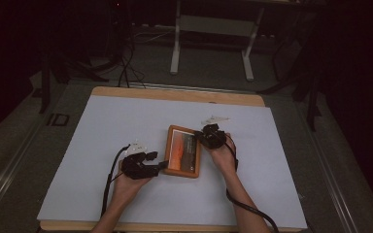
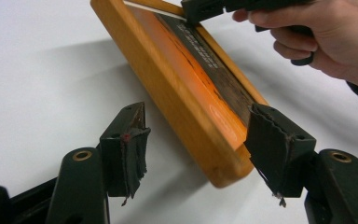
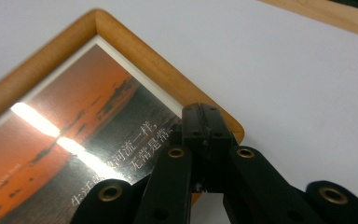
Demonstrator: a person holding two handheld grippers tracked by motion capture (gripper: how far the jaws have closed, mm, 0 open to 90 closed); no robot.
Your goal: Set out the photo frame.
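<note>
The wooden picture frame [image 1: 183,151] lies near the middle of the white sheet [image 1: 102,126] on the table, its glass showing an orange sunset with a dark band of Chinese text. My right gripper [image 1: 209,137] sits at the frame's far right corner, jaws pressed together on top of it — nothing between them that I can see. My left gripper [image 1: 151,162] is at the frame's near left corner, jaws spread — the corner between them, pads [image 2: 272,151] clear of the wood.
</note>
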